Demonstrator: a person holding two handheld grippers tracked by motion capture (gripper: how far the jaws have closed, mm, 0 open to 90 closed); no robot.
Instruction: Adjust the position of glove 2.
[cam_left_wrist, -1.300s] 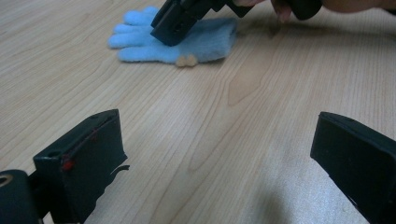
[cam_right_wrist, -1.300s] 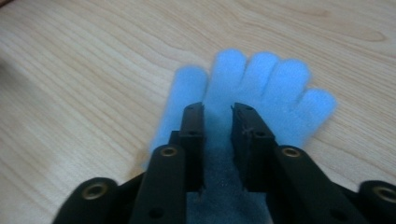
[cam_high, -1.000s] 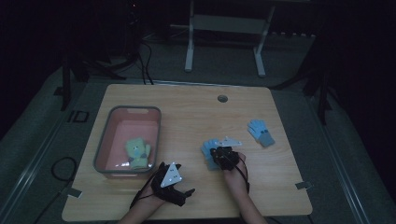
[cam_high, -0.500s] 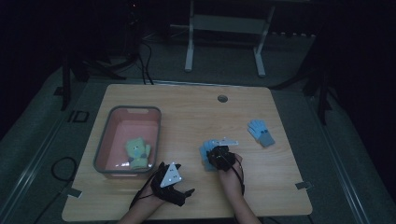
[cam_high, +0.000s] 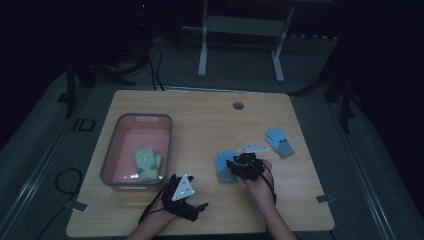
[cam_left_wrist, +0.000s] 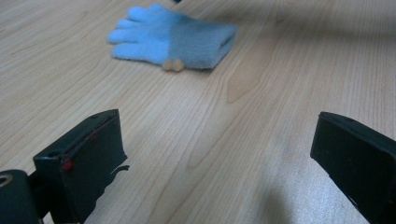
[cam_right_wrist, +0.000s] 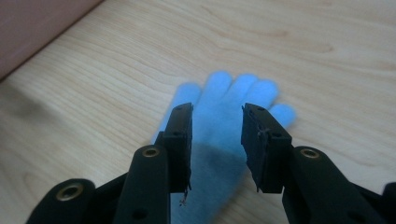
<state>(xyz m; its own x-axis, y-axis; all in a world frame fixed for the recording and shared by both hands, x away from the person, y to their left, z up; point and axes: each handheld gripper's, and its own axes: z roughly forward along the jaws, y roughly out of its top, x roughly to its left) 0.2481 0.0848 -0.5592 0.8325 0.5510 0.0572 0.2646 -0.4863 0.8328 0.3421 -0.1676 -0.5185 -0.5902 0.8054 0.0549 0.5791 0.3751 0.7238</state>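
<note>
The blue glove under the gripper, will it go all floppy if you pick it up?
Probably yes. The glove looks like soft knit lying flat on the table, so it should droop from the right gripper, whose jaws are open over it. It looks light, and being fuzzy, it likely won't slip.

Blue gloves (cam_right_wrist: 229, 135) with grey cuffs, apparently yellow-green glove (cam_high: 147, 163) in pink bin (cam_high: 116, 135)

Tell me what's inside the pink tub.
One green glove lies in the pink tub, toward its near right corner. Whatever sits under the glove is hidden.
</note>
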